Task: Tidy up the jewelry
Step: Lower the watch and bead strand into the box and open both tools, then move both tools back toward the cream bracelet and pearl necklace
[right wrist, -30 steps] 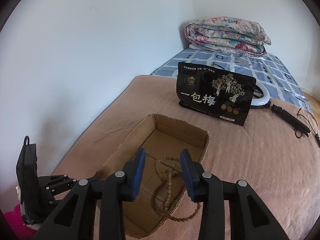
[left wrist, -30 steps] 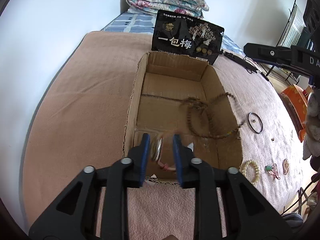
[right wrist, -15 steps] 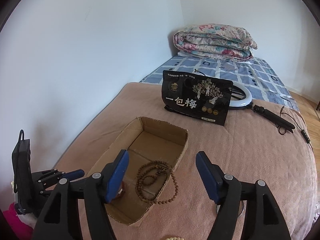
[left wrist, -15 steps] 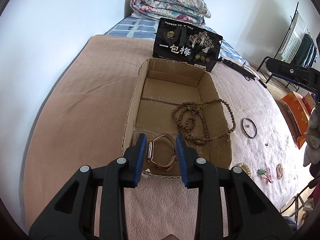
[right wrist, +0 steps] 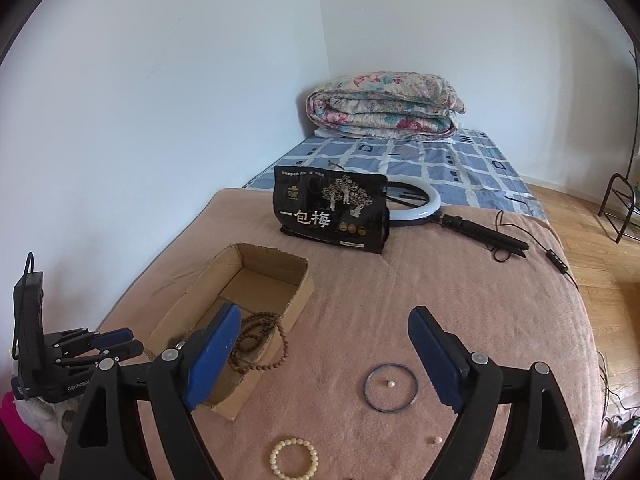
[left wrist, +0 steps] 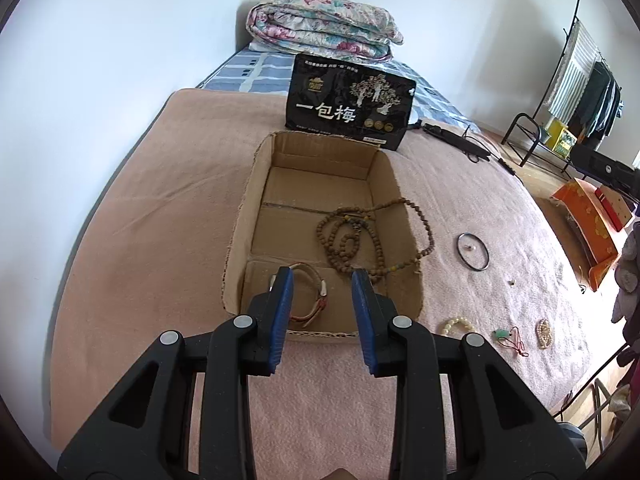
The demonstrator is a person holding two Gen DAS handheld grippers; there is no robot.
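so since a second ago the left gripper [left wrist: 322, 294] has let go of the watch [left wrist: 310, 298], which now lies in the near end of the cardboard box [left wrist: 240, 240], and the jaws are parted with nothing between them, hanging just over the box's near wall. right gripper [right wrist: 324, 356] has pulled back and up from the box and its jaws have spread wide, also gripping nothing. readable stuff: the black pouch [left wrist: 348, 106] standing behind the box says "一包梅" in big white characters with a pale tree drawing and three little gold medallions under it, smaller print is too tiny to make out. in the right wrist view the other gripper's body shows "genrobot" lettering, partly cut off. the watch has a tan and reddish strap and a light-coloured case, lying on its side in a loop. next to it in the box is a long string of brown wooden beads [left wrist: 352, 236], bunched in coils with one loop draped over the right wall onto the pink blanket [left wrist: 140, 240]. still out on the blanket: a thin dark bangle [right wrist: 391, 388] with a tiny pale bead inside its ring, a cream pearl bracelet [right wrist: 294, 459], a small green charm on red cord [left wrist: 510, 338] and an oval beaded piece [left wrist: 544, 332]. folded floral quilt [right wrist: 384, 110] sits at the head of the bed, ring light [right wrist: 420, 202] lies behind the pouch.
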